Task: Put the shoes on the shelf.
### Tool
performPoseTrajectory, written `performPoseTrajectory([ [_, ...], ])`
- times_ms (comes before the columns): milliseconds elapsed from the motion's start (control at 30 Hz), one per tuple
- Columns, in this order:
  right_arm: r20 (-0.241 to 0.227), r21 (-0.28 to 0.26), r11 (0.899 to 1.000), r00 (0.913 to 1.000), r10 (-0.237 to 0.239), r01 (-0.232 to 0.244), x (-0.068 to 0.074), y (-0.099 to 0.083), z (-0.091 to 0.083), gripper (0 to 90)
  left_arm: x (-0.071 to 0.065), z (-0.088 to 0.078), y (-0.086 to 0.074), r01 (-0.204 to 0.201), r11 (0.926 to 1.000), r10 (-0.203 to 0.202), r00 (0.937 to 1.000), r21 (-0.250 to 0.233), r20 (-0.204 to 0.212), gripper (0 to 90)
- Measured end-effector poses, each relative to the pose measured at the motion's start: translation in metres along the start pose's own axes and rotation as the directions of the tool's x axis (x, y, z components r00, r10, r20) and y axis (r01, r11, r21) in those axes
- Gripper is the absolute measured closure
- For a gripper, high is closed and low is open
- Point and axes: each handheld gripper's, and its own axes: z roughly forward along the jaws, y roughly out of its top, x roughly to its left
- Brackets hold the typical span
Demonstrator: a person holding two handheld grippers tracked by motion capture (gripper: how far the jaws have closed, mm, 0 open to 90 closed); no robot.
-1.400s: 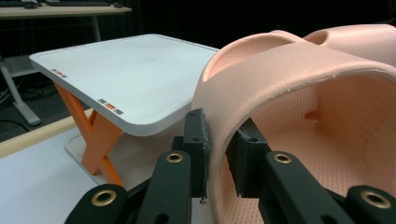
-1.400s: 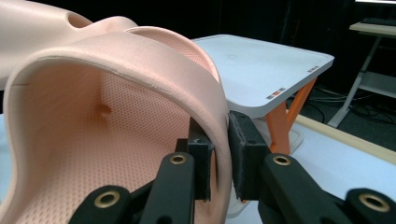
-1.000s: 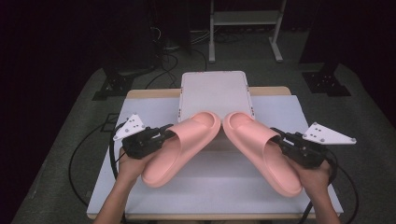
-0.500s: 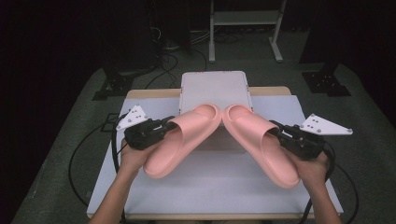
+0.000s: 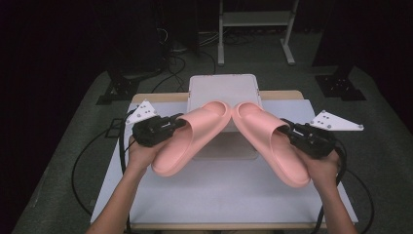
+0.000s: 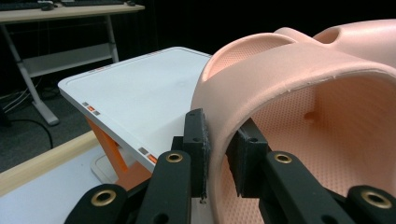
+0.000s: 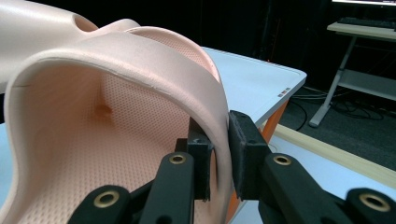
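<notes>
High view showed two pale pink moulded foam slide sandals held off the white table top (image 5: 214, 195), toes angled in toward each other over a white flat-lidded box on an orange base (image 5: 221, 87) at the far side: the left pink slide (image 5: 187, 141) in the left gripper (image 5: 170, 127) and the right pink slide (image 5: 270, 141) in the right gripper (image 5: 294, 134). The toes looked just beside each other, and I could not tell whether they touched. In the left gripper view the black jaws were clamped on the outer wall of the strap band (image 6: 289, 60), one pad outside and one inside; the right gripper view showed the same pinch on the other strap (image 7: 140, 60). Each slide seemed light, carried easily from one side without sagging, and stiff enough to keep its arch, though the foam would probably give a little under the pads. The matte, dimpled surface looked grippy rather than slick, and nothing about it seemed fragile. The strap edge looked like the sensible hold: thin enough for the jaws and near the middle of the shoe. A pinch that far to one side could let the heel swing, so slow, level moves seemed wise.
</notes>
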Motion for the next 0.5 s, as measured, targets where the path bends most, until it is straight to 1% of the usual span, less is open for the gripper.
performPoseTrajectory([
  [100,0.009,0.002,1.0,1.0,0.003,-0.003,-0.003,0.002,0.003,78.8,0.003,0.004,0.003,0.003,1.0,-0.003,1.0,0.002,-0.003,77.7],
  [167,0.015,0.005,1.0,0.9998,0.015,-0.015,-0.005,0.003,0.006,78.8,0.004,0.006,0.005,0.004,1.0,-0.004,1.0,0.007,-0.006,77.7],
  [267,0.019,0.008,1.0,0.9997,0.015,-0.015,-0.007,0.005,0.008,78.8,0.008,0.01,0.007,-0.001,0.9999,0.001,1.0,0.01,-0.008,77.7],
  [500,0.034,0.014,1.0,0.9992,0.023,-0.024,-0.012,0.01,0.015,78.4,0.013,0.017,0.012,0.009,0.9999,-0.009,0.9997,0.014,-0.021,77.2],
])
